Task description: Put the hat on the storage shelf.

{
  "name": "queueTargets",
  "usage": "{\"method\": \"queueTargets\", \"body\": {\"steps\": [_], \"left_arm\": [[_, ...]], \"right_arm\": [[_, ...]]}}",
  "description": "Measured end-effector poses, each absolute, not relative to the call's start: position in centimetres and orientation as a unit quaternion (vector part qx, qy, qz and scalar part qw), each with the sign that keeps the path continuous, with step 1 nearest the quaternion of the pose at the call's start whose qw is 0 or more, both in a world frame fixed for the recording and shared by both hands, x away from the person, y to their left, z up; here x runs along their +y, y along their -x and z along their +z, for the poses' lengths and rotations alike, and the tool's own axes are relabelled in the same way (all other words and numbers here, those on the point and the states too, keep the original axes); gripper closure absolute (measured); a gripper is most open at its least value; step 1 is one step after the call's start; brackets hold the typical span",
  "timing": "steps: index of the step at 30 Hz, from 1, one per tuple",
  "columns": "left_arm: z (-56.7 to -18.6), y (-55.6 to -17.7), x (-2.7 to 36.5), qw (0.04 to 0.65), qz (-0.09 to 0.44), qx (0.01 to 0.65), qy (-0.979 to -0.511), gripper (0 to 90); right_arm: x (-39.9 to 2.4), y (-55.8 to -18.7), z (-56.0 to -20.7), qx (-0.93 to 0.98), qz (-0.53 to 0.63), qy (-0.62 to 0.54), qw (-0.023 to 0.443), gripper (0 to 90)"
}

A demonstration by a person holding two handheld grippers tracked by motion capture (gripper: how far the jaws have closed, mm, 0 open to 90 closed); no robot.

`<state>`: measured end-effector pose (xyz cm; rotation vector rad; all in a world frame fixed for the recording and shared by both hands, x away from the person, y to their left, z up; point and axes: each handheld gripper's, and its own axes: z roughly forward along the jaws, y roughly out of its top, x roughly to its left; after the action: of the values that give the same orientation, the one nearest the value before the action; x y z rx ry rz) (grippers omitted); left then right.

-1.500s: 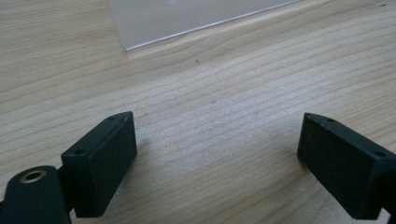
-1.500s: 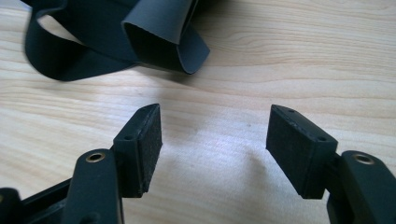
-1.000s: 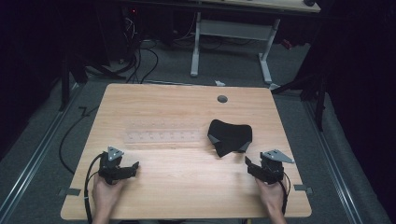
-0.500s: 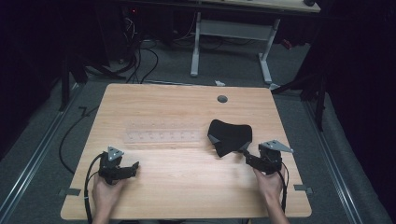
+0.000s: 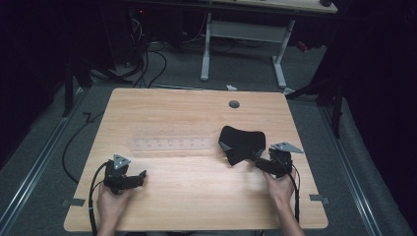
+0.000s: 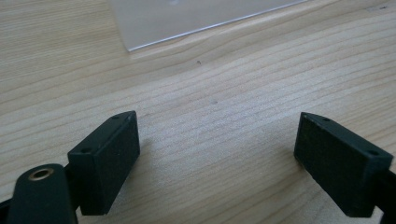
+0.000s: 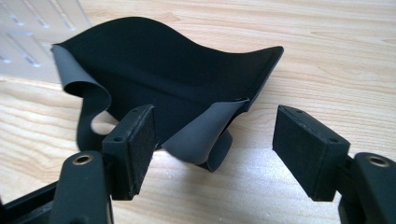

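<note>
Cloth (image 7: 154, 74), black with a grey underside, lay crumpled on the table (image 5: 196, 196) directly ahead of the right gripper (image 7: 215, 140), its nearest folded corner poking in between the jaws. Those jaws stood wide apart and had just been opening a touch more; the pads pressed on nothing, so no hold yet. Judged light, limp and thin (it held soft curls and a turned-up edge, so perhaps slightly rubbery). It would likely drape and sag once lifted and might slide on the smooth wood if pushed. Best grip looked to be that raised grey flap nearest the jaws, since it stood off the table.

Left gripper (image 6: 215, 154) sat low over bare wood, jaws wide, holding nothing, with a clear sheet (image 6: 187, 18) farther ahead of it and the cloth well off to its side.

No brand, label or writing could be read anywhere.
</note>
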<state>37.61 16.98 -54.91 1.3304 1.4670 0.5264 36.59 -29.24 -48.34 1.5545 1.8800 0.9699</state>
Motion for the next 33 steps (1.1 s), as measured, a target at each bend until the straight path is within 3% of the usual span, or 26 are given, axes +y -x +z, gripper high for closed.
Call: {"method": "queueTargets", "body": {"steps": [18, 33], "left_arm": [[-54.9, -37.6, 17.0, 0.519, 0.219, 0.612, -0.555, 14.6], [-54.9, -37.6, 17.0, 0.519, 0.22, 0.612, -0.555, 14.6]], "right_arm": [[-29.1, -39.2, -50.6, 0.684, 0.357, -0.598, 0.219, 37.6], [-28.8, -40.2, -52.2, 0.683, 0.363, -0.604, 0.194, 53.6]]}}
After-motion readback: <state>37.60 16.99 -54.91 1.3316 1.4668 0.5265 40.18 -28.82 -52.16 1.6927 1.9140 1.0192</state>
